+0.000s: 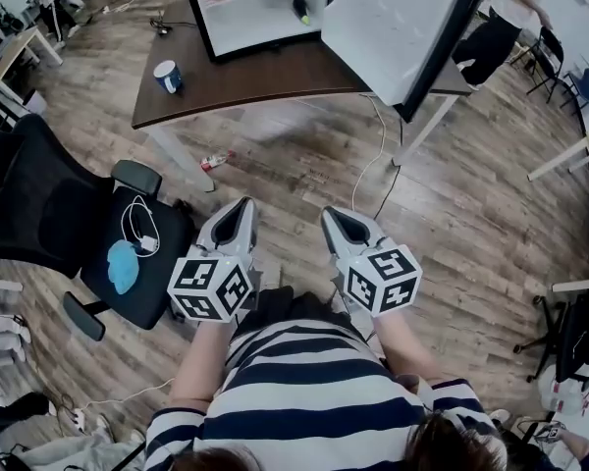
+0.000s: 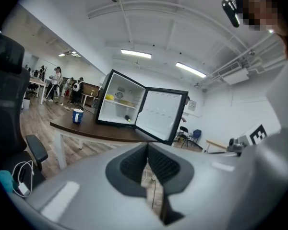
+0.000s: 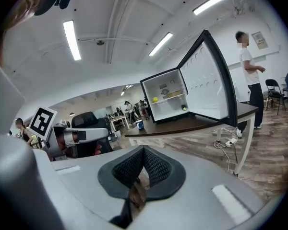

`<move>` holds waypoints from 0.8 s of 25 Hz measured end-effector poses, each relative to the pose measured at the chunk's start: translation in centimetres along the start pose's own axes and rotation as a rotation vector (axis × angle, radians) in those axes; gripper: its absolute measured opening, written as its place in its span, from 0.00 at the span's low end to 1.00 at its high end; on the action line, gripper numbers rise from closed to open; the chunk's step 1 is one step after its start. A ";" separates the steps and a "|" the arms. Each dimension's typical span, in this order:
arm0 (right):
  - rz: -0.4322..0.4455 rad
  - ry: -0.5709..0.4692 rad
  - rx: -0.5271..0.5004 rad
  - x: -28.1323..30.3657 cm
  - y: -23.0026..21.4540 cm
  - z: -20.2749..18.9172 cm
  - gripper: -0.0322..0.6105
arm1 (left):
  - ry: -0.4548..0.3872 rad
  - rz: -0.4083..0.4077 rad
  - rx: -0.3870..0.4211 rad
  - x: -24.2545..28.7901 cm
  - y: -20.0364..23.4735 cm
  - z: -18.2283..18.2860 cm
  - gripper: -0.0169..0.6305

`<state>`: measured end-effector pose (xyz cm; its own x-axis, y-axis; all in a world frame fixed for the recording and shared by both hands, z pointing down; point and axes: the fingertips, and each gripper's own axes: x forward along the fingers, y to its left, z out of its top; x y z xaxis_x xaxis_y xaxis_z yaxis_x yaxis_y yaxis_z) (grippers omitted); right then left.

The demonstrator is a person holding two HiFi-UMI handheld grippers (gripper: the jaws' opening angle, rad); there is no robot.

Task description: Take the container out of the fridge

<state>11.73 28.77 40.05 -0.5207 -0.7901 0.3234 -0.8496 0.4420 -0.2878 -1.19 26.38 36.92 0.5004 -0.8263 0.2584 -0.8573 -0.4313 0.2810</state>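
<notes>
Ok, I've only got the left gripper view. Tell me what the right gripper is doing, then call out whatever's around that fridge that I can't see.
Observer: The right gripper is shut with nothing between its jaws, and it is held close in front of the wearer's body.
Operator: Now check past the open door.
Observer: A person in a white top stands beyond the fridge door, at the end of the table.
Operator: Give me the floor too.
Observer: A small red-and-white item lies on the floor beside the table's front leg.
</notes>
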 end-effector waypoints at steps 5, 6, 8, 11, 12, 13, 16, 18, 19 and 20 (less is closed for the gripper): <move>0.001 0.007 -0.020 2.7 -0.3 1.0 0.04 | -0.008 -0.027 0.013 2.2 1.4 1.0 0.03; 0.001 0.010 -0.022 3.2 -0.5 1.3 0.04 | -0.009 -0.025 0.018 2.7 1.7 1.2 0.03; 0.002 0.016 -0.026 4.4 -1.0 1.9 0.04 | -0.007 -0.025 0.022 3.9 2.4 1.7 0.03; 0.001 0.017 -0.042 6.5 -1.5 3.1 0.04 | -0.006 -0.036 0.013 5.7 3.8 2.6 0.03; 0.000 0.016 -0.046 7.3 -1.7 3.5 0.04 | -0.006 -0.039 0.012 6.3 4.3 3.0 0.03; -0.002 0.013 -0.047 8.1 -1.9 4.0 0.04 | -0.007 -0.040 0.014 7.0 4.8 3.3 0.03; -0.002 0.010 -0.044 10.5 -2.4 5.1 0.04 | -0.006 -0.044 0.033 8.8 6.3 4.3 0.03; -0.002 0.013 -0.044 12.2 -2.6 5.8 0.04 | -0.006 -0.056 0.042 10.0 7.3 5.1 0.03; -0.002 0.015 -0.043 13.1 -2.7 6.1 0.04 | -0.007 -0.060 0.045 10.6 7.9 5.4 0.03; -0.003 0.016 -0.041 14.0 -2.8 6.4 0.04 | -0.007 -0.062 0.049 11.1 8.5 5.8 0.03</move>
<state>7.38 13.77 39.58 -0.5193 -0.7845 0.3389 -0.8536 0.4570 -0.2500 -3.62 11.42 36.80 0.5517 -0.8002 0.2353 -0.8299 -0.4986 0.2503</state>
